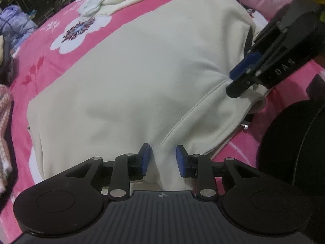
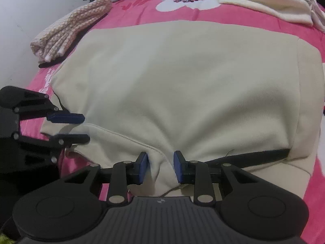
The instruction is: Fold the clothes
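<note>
**Both claws at the near hem**

My left gripper [image 1: 163, 159] and right gripper [image 2: 160, 167] each stand slightly spread, a ridge of the cream sweatshirt [image 1: 142, 71] between untouching pads. Sweatshirt lies flat on the pink floral bedspread [image 1: 61, 61]. Pink knit garment [image 2: 69, 30] beside it; another cream garment [image 2: 264, 6] beyond.

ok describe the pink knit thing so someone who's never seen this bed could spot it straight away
Start from the pink floral bedspread and the big cream garment spread flat on it. At that garment's far left corner in the right wrist view, by the bed's edge, lies the knit piece, folded small. It alone has an open, netted pink and white weave; the cream clothes heaped further back are smooth and plain.
</note>
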A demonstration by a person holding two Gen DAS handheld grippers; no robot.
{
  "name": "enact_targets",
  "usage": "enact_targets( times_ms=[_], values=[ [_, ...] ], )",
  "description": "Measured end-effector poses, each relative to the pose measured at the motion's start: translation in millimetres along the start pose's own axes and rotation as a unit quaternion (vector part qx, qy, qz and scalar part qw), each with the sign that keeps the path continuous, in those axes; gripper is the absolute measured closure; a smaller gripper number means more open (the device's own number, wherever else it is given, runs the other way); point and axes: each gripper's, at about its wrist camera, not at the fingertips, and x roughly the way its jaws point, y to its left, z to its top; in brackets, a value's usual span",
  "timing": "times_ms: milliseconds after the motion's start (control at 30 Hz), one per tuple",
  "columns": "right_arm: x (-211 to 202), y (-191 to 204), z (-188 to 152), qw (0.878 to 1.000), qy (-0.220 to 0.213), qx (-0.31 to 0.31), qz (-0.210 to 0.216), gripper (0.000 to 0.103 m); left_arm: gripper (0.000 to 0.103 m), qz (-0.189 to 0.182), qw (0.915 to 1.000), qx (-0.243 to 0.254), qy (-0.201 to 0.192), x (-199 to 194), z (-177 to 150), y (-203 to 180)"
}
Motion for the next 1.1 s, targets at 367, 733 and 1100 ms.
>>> enact_targets(
  times_ms=[367,733,1100],
  values=[
    [-74,-25,4,0.985,-0.136,0.038,-0.100,0.073,0.068,0.042,0.9840,-0.173,-0.002,-6,-5,84],
    [-73,-46,2,0.976,-0.130,0.048,-0.168,0.075,0.068,0.006,0.9624,-0.268,-0.042,-31,-18,135],
    [-3,-127,41,0.963,-0.126,0.153,-0.181,0.074,0.066,0.049,0.9589,-0.278,-0.032,33,-10,176]
  ],
)
